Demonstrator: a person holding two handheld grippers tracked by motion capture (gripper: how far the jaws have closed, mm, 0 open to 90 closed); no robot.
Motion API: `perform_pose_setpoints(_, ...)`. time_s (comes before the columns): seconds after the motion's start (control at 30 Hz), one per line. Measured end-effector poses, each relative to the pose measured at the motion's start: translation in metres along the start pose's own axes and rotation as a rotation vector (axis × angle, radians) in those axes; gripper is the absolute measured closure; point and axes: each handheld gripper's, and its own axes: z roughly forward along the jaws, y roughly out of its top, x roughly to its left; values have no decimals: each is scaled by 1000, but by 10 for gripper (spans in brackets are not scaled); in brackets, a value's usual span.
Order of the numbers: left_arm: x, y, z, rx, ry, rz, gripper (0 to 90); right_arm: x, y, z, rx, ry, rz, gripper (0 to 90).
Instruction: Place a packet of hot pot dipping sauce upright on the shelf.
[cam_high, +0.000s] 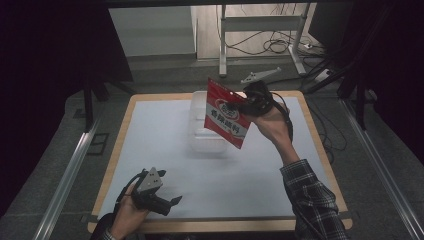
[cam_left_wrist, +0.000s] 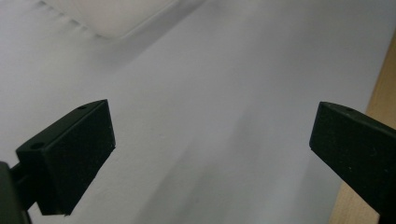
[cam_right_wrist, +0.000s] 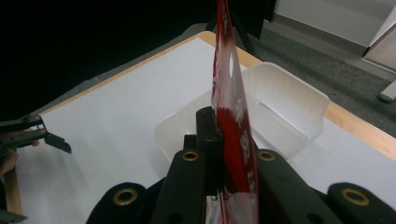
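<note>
A red and white snack packet hangs in the air above a white plastic tub near the table's back middle. My right gripper is shut on the packet's upper right edge. In the right gripper view the packet stands edge-on between the jaws, with the tub below and beyond it. My left gripper rests low near the table's front left, open, nothing between its fingers.
A white sheet covers the wooden table. Behind the table stand a desk frame and loose cables on the floor. A metal rail runs along the left side.
</note>
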Motion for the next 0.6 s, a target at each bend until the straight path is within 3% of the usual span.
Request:
perform_pose_setpoints(0.33, 2, -1, -2, -21, -19, -14, 21, 4, 14, 24, 4, 13, -25, 872)
perform_pose_setpoints(0.6, 1, 0, -1, -9, -15, -12, 22, 8, 23, 41, -1, 42, -34, 872)
